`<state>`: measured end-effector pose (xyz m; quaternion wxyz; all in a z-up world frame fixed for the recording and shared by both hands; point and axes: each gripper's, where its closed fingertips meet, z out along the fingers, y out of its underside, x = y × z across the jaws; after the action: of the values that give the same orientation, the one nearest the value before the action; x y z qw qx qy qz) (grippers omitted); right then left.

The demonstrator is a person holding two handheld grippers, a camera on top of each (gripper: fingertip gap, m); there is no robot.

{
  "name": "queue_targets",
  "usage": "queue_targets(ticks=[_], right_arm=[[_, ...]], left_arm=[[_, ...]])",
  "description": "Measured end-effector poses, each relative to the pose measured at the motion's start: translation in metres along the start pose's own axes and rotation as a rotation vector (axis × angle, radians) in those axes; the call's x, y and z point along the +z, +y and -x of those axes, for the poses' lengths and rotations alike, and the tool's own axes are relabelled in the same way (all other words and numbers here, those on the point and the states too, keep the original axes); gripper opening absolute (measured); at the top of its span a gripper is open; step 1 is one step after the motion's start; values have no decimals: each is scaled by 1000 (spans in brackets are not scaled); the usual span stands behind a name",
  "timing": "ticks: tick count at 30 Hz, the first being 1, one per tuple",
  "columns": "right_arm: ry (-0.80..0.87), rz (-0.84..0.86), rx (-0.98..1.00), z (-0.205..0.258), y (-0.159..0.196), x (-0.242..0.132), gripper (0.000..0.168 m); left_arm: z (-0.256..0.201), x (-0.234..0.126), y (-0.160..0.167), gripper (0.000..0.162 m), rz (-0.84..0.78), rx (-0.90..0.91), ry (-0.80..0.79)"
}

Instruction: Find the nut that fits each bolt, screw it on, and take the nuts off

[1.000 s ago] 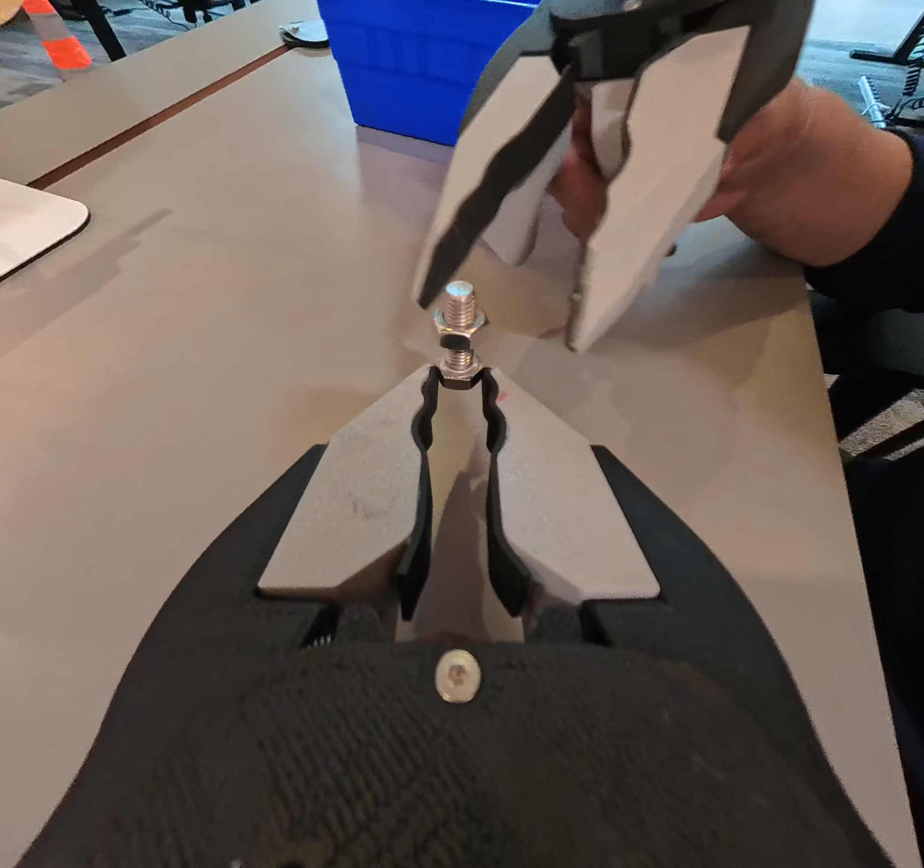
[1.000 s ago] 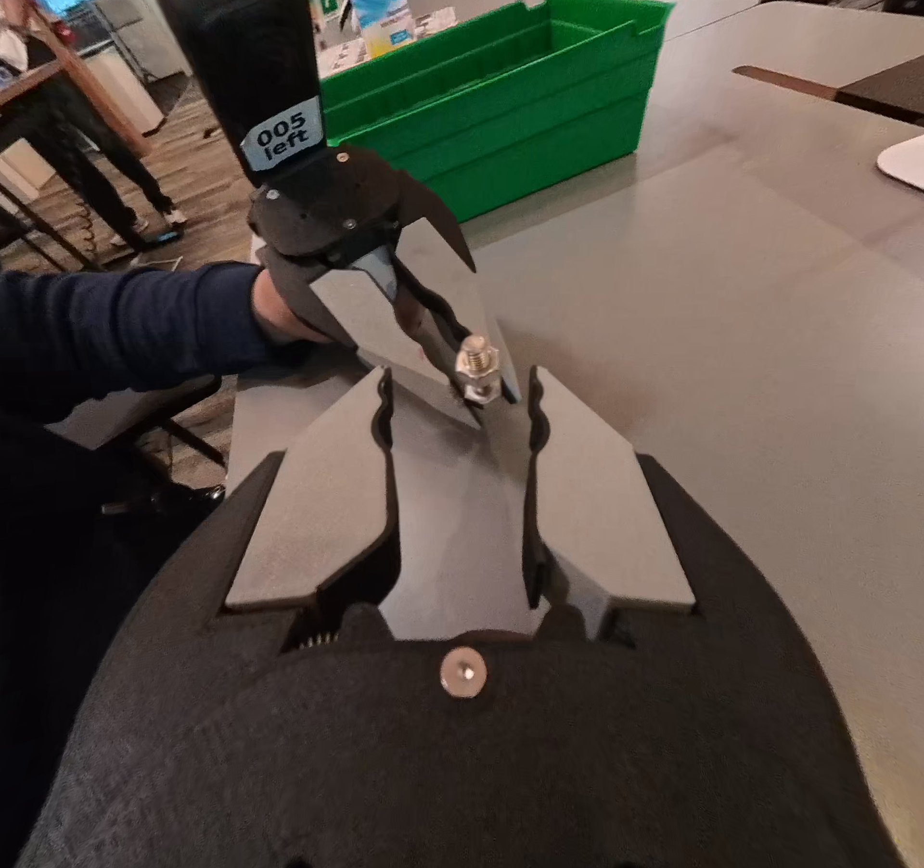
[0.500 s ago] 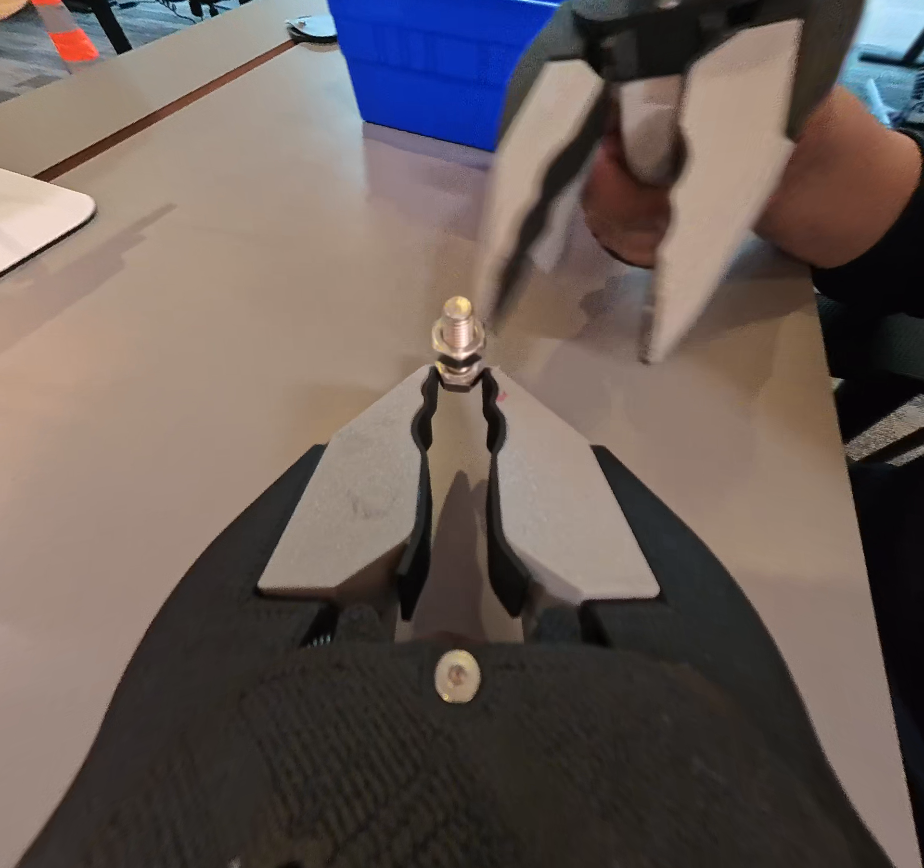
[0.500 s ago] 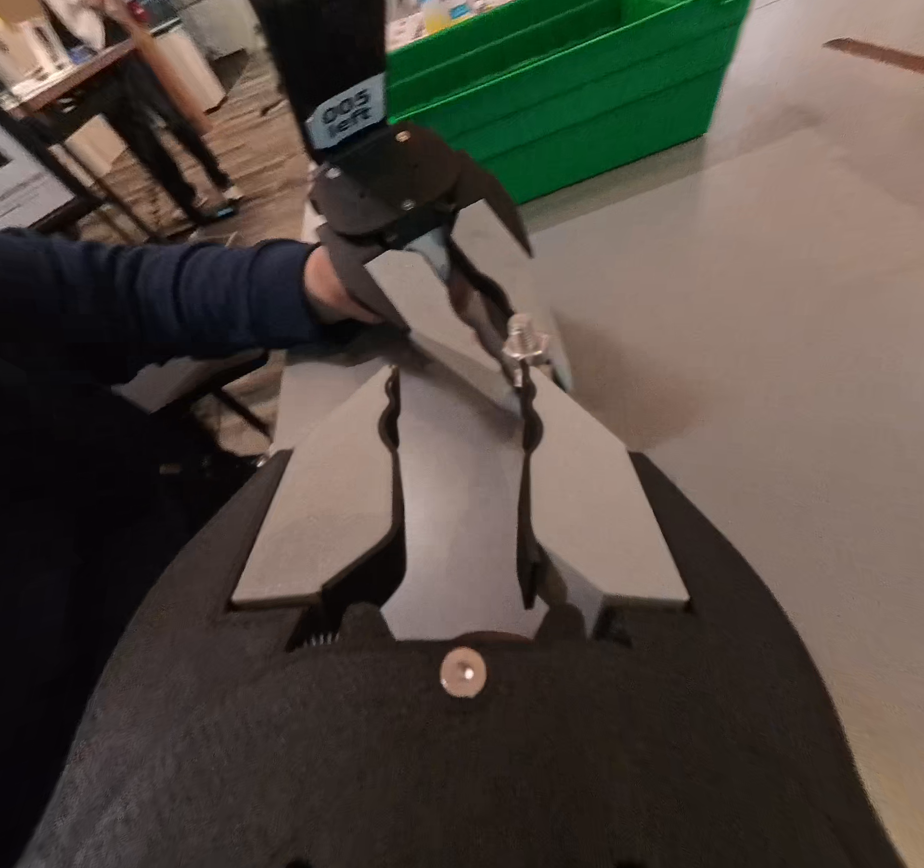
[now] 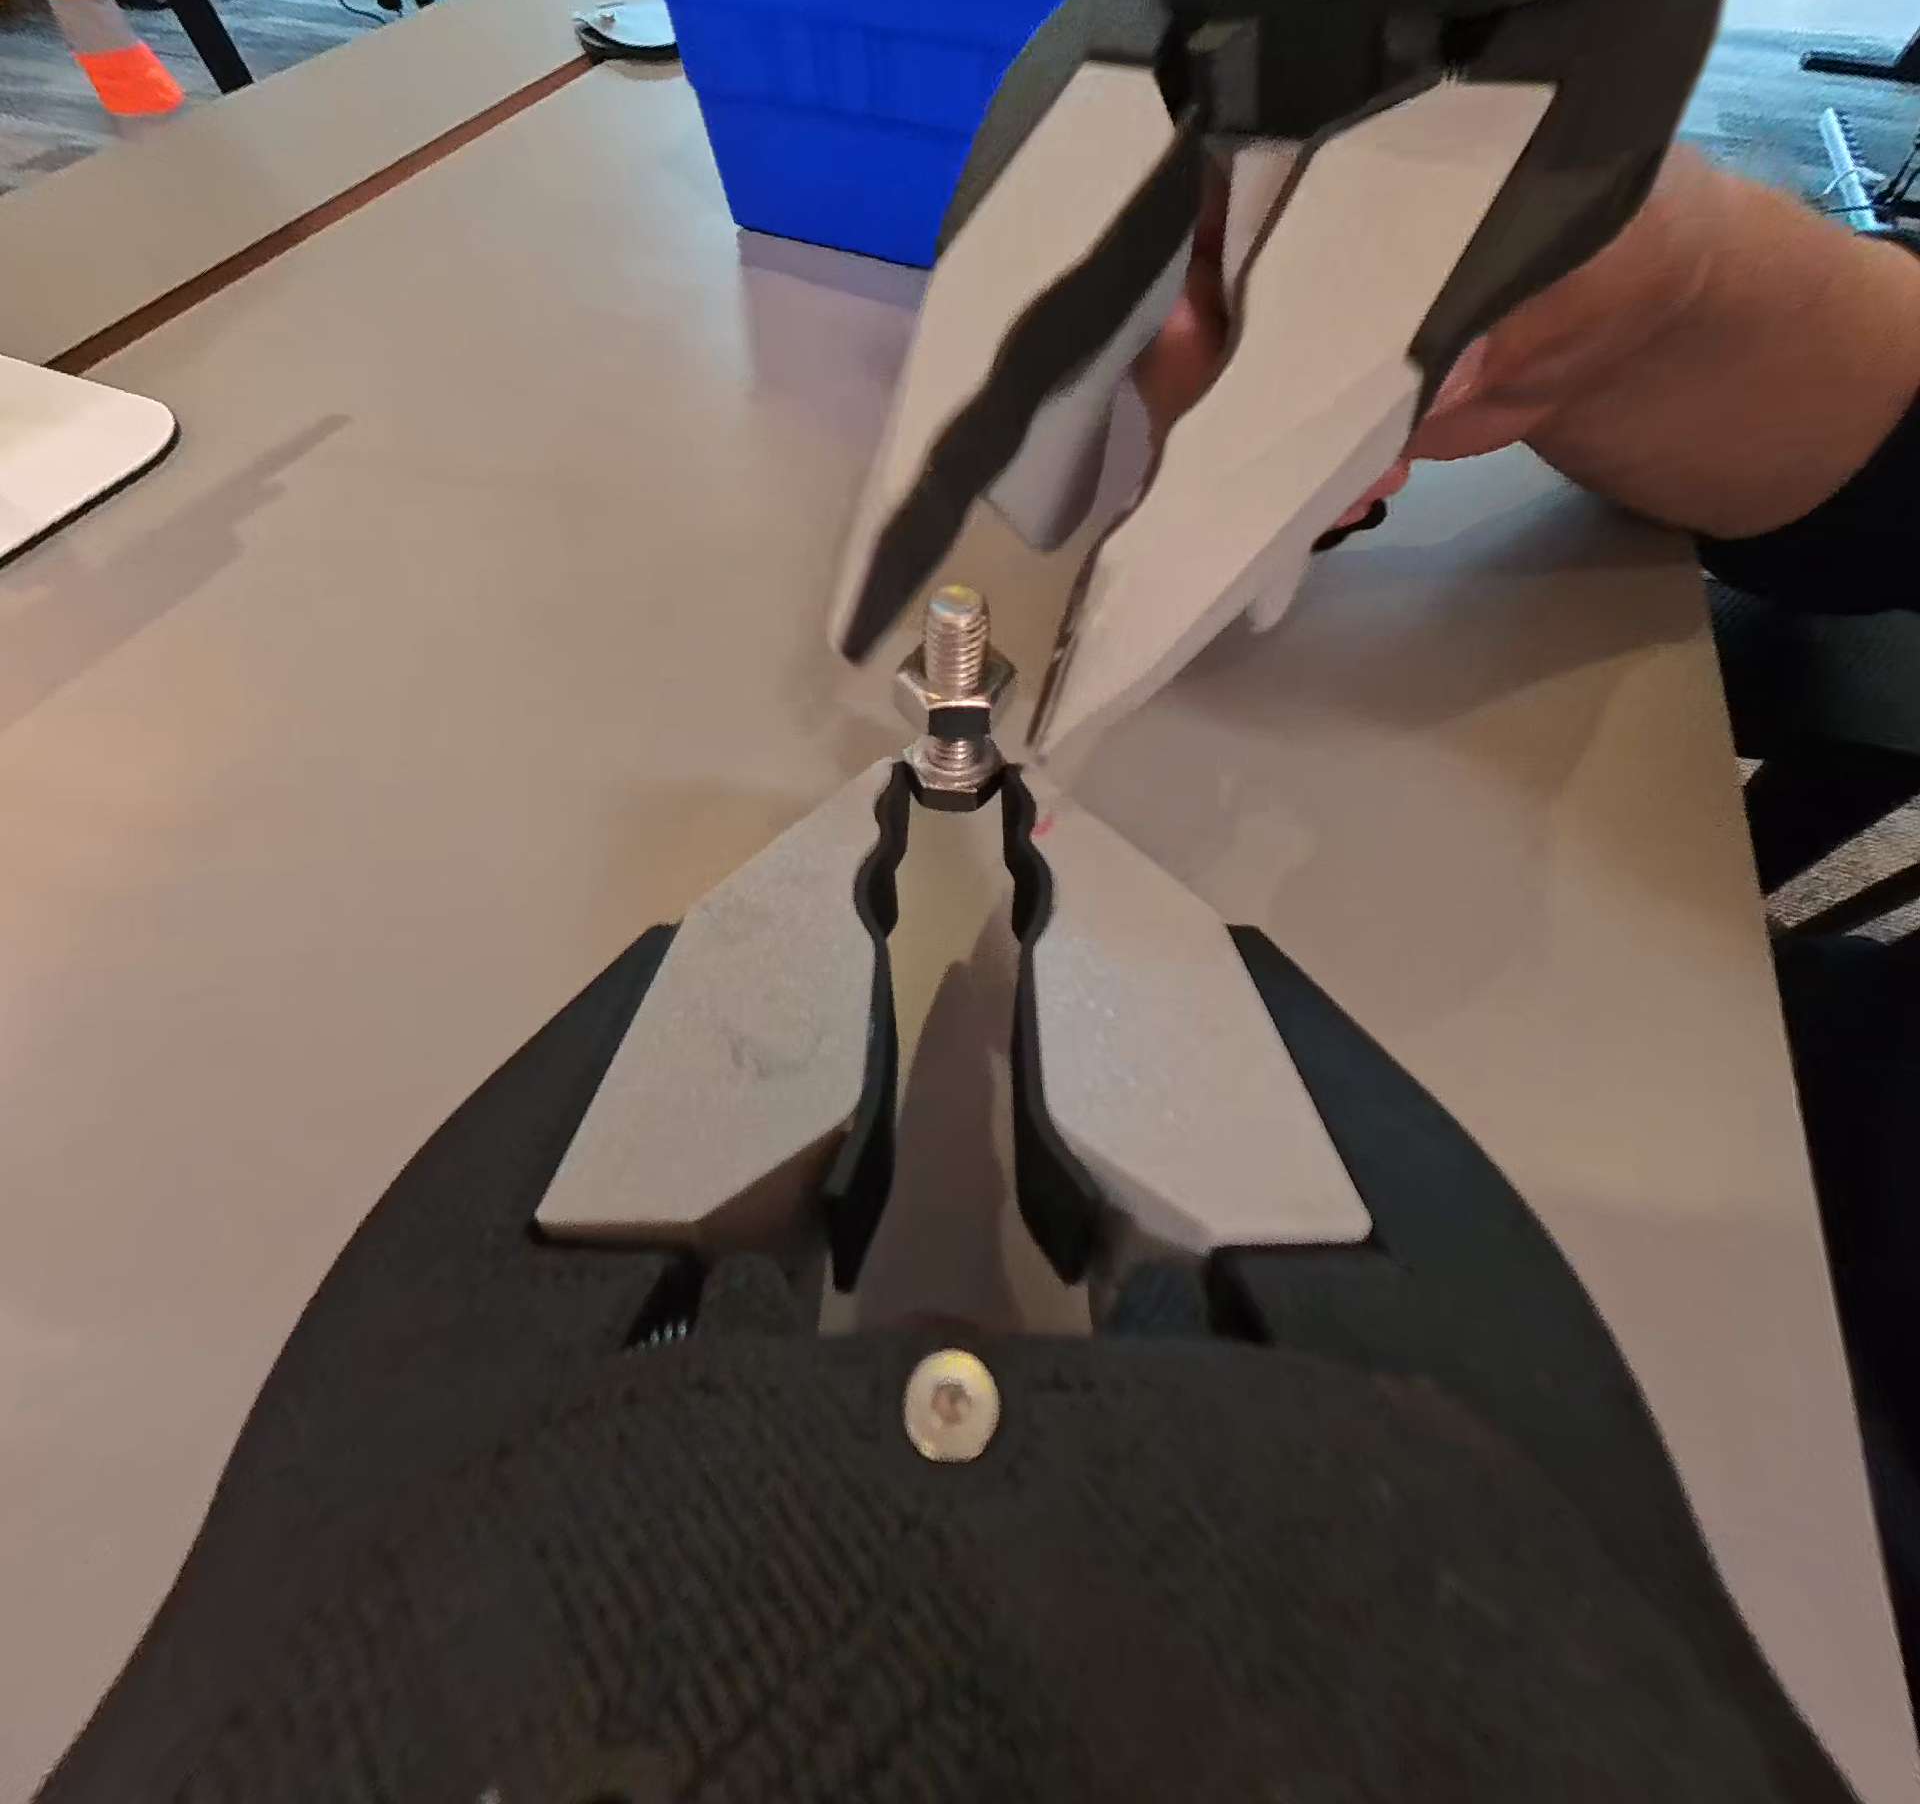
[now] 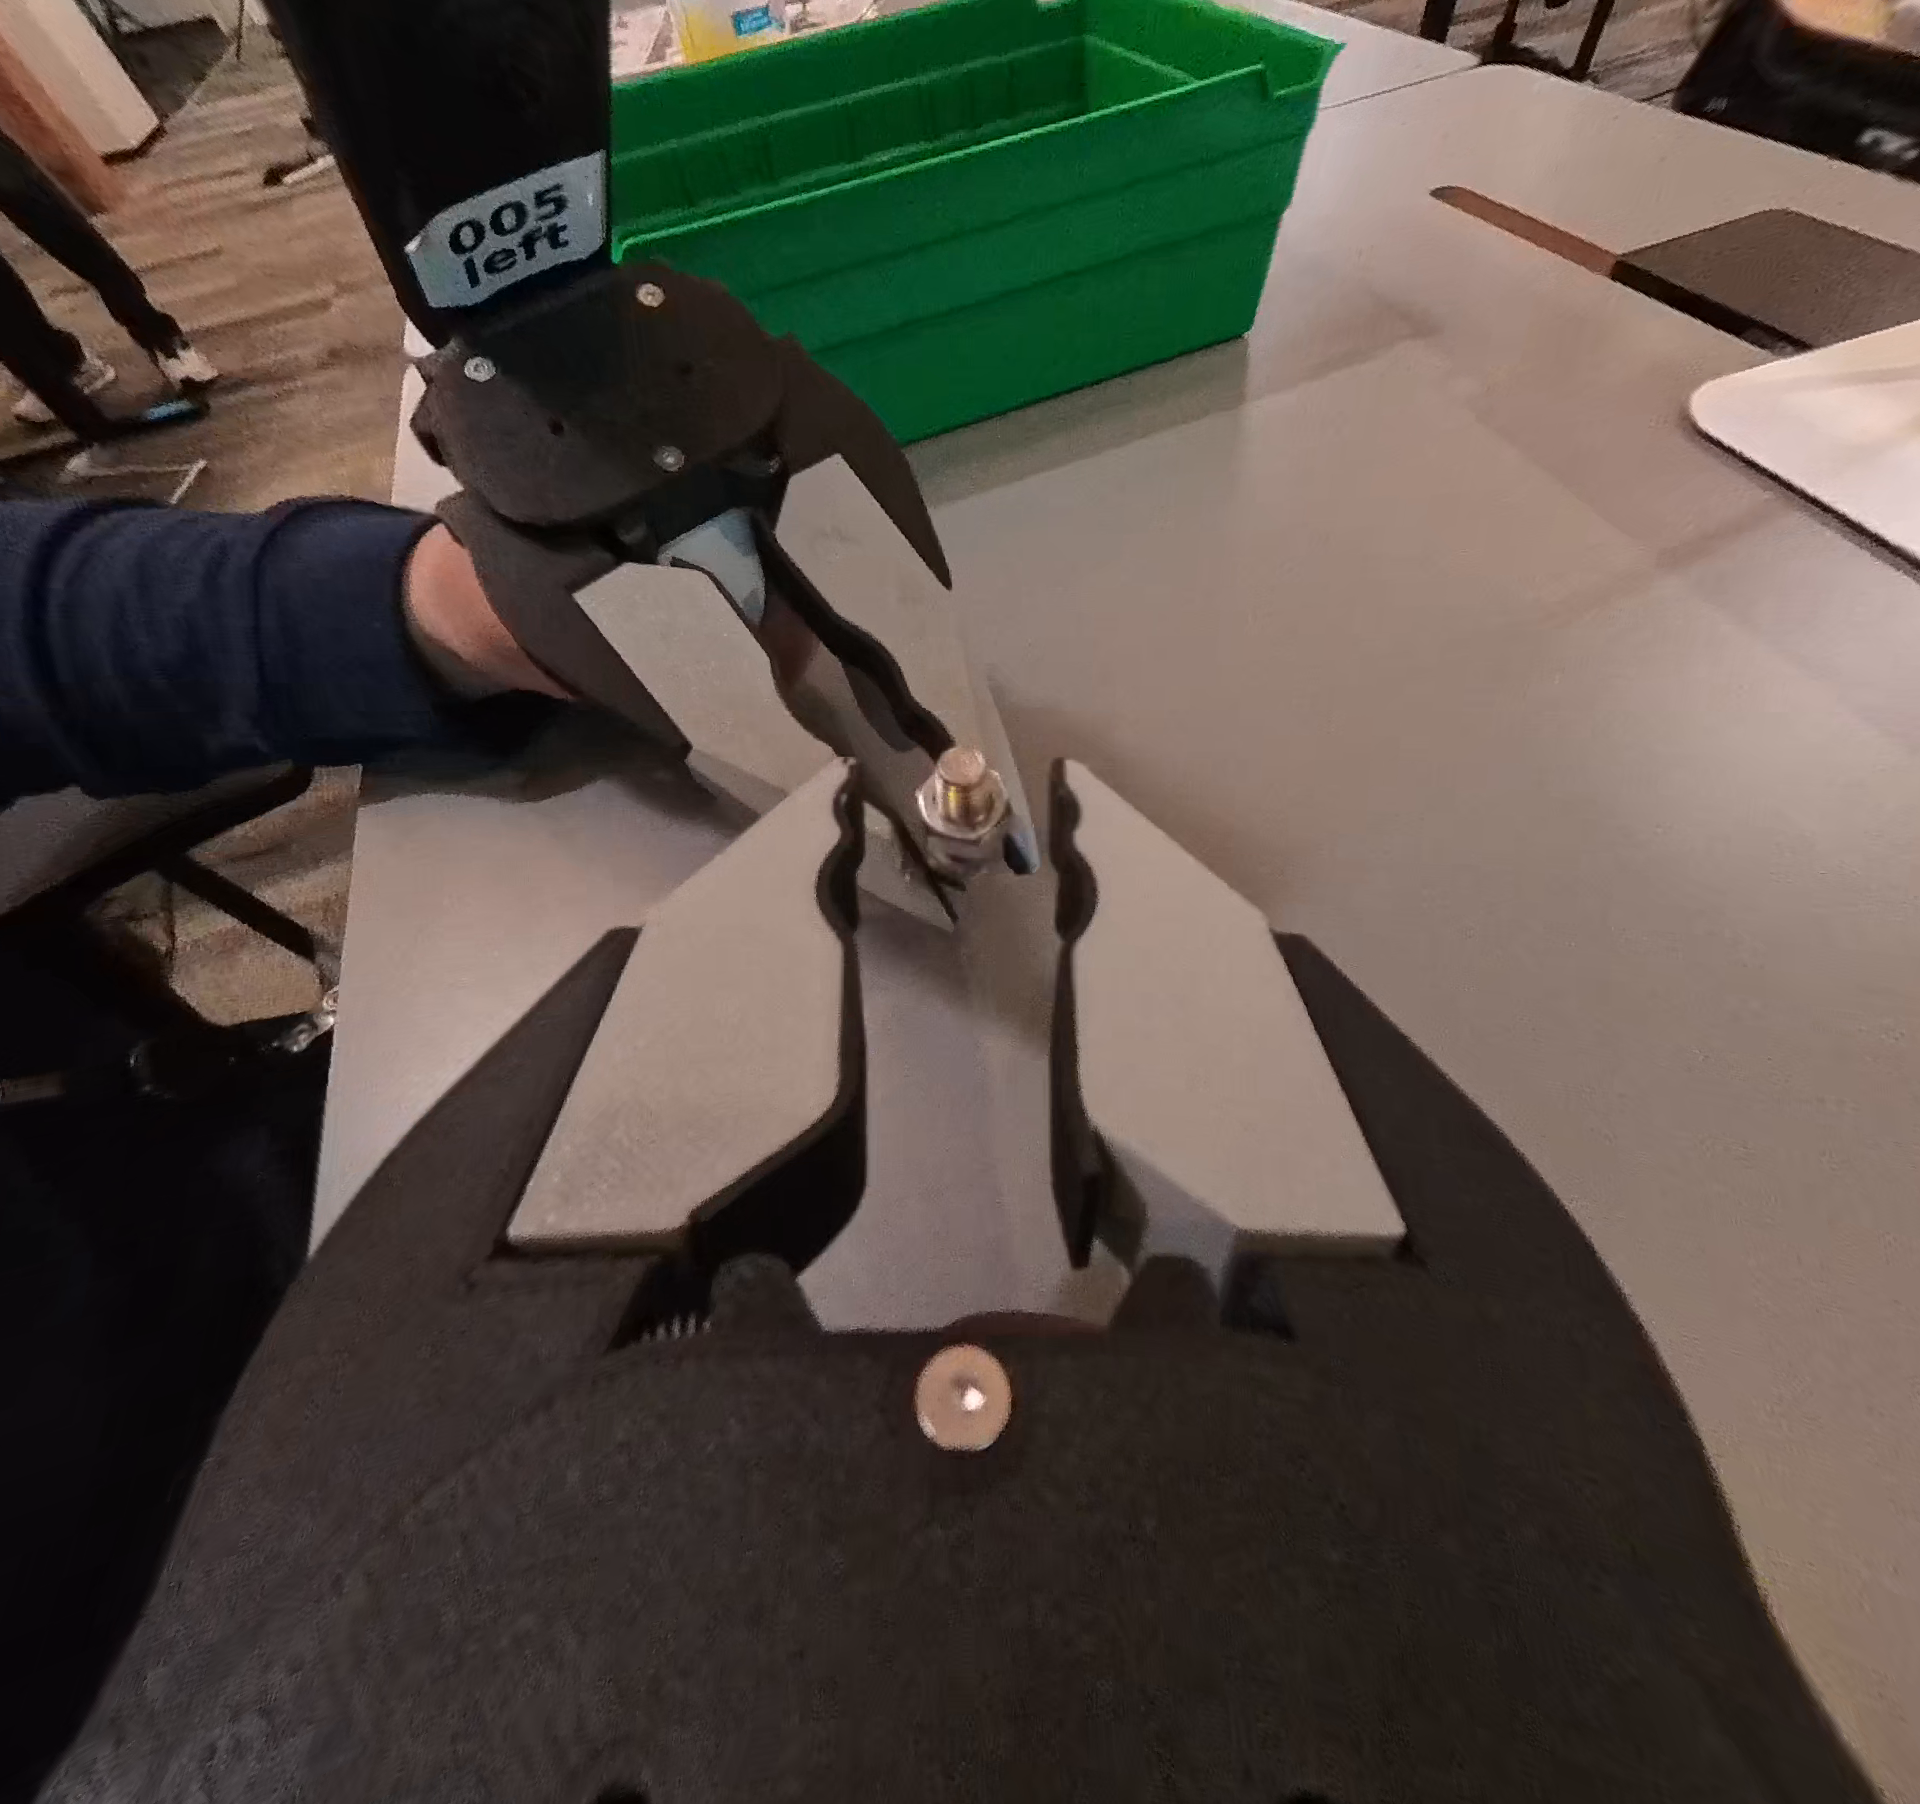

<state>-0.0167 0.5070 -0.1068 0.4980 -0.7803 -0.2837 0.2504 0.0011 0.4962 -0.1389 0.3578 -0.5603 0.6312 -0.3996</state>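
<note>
A nut (image 5: 954,698) sits partway down the bolt (image 5: 956,634), threads showing above and below it, so I judge one pair matched; whether it is going on or coming off I cannot tell, and no other bolts or nuts show. The left gripper (image 5: 951,788) is narrowed on the bolt's head, holding it upright above the table (image 5: 436,611). The right gripper (image 5: 951,689) is spread, its tips at about 9 and 3 o'clock of the nut, just beside it, not yet pinching. In the right wrist view the bolt (image 6: 961,798) stands at 12 o'clock, just ahead of that gripper's (image 6: 951,788) tips.
</note>
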Motion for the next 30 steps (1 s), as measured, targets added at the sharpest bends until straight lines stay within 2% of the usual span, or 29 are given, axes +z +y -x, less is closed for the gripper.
queue_targets(ticks=[2, 4, 7, 9, 14, 17, 22, 26, 30], right_arm=[[21, 35, -35, 0, 4, 5, 15], [27, 32, -34, -1, 2, 6, 15], [-25, -13, 106, -5, -3, 3, 15], [-55, -54, 195, -11, -8, -3, 15], [-37, -155, 242, -19, -30, -41, 15], [99, -169, 134, -23, -50, -89, 15], [605, -143, 6, -86, -63, -227, 15], [741, -92, 169, -136, -23, -297, 15], [832, 100, 306, -179, 43, -316, 16]], left_arm=[[-1, 0, 0, 15, -2, -2, 2], [1, -1, -2, 16, -14, -16, 3], [5, -5, -6, 16, -52, -62, 6], [8, -6, -7, 26, -62, -75, -4], [7, -6, -4, 27, -40, -22, -35], [7, -4, 0, 25, -3, 25, -68], [7, 0, 5, 22, 39, 60, -88], [8, 1, 6, 21, 45, 55, -95], [10, -1, 4, 20, 27, 53, -110]])
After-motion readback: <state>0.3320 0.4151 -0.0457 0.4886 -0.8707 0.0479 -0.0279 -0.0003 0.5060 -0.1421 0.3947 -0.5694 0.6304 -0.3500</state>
